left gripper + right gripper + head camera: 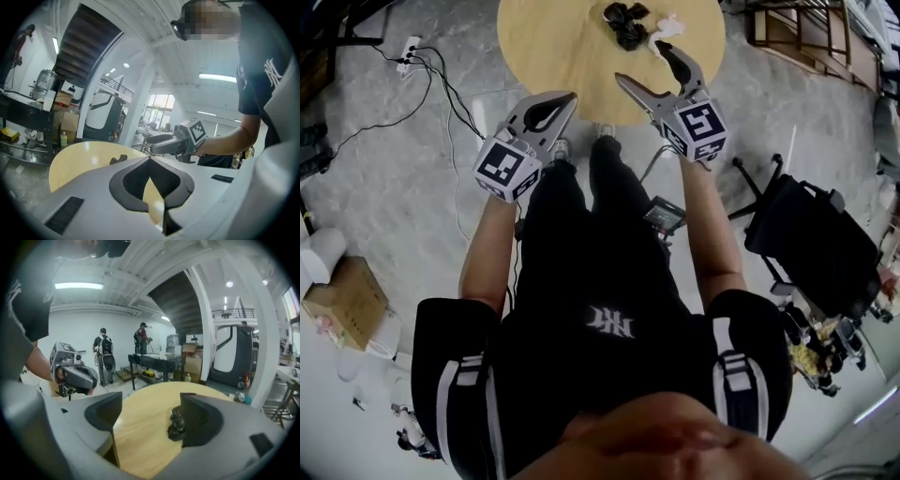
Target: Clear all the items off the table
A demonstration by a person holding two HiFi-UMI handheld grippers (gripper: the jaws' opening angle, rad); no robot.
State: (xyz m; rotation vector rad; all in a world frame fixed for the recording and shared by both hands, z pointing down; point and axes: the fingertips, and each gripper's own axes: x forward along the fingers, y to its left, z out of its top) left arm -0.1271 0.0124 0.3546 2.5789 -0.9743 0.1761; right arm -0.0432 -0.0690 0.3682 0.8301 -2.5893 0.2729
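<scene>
A round wooden table (553, 42) carries a crumpled black item (626, 23) and a crumpled white item (667, 25) near its far side. My right gripper (642, 64) is over the table's near right part with its jaws open and nothing between them. In the right gripper view the black item (177, 423) lies on the table (145, 432) just inside the right jaw of that gripper (151, 401), apart from the pads. My left gripper (565, 99) is shut and empty at the table's near edge. In its own view the left gripper (150, 161) faces the black item (118, 159).
A black office chair (811, 239) stands to the right of the person. A cardboard box (347, 300) sits on the floor at left, and a power strip (411, 52) with cables lies near the table. Two people (105, 355) stand far off by a workbench.
</scene>
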